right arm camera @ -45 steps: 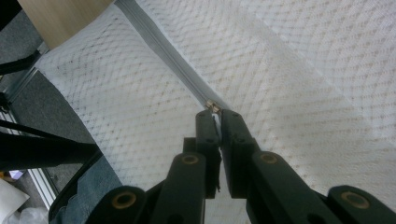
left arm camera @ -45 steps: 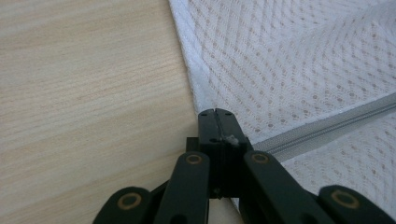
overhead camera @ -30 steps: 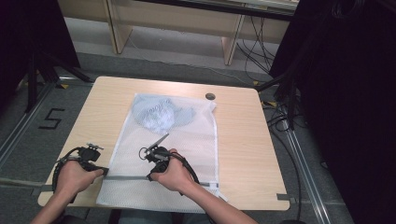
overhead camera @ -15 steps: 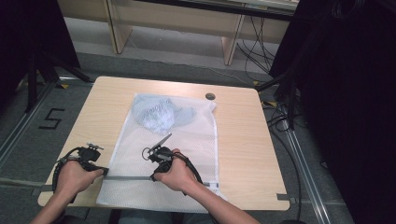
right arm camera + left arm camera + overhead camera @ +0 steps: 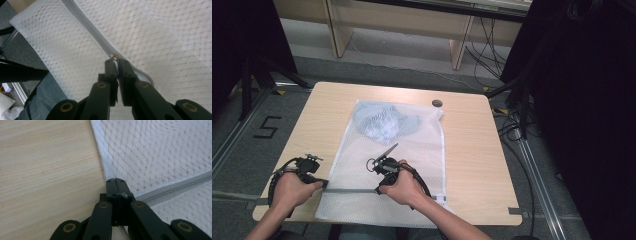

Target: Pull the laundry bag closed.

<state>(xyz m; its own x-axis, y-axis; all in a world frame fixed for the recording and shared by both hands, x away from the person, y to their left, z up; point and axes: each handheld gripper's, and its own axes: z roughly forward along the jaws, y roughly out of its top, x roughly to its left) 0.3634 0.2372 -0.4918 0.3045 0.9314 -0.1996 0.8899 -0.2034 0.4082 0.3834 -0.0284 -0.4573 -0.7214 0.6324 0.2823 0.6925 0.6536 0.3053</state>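
The mesh bag [image 5: 392,165] lies flat on the table [image 5: 472,150], its near end hanging over the edge, a blue garment [image 5: 382,122] inside. It looks light, limp and likely to bunch. The left gripper [image 5: 115,180] is clamped on the bag's edge at the zipper [image 5: 175,187] end; the right gripper [image 5: 115,60] pinches the zipper pull [image 5: 113,57]. Those seem the sensible holds.

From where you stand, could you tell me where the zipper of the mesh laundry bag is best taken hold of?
Grip the small metal pull, where the right claw already pinches it, coming along the grey zipper line from the bag's open side. The pull is the only raised, rigid part on the flat mesh bag. The left claw should anchor the zipper's end at the bag's edge.
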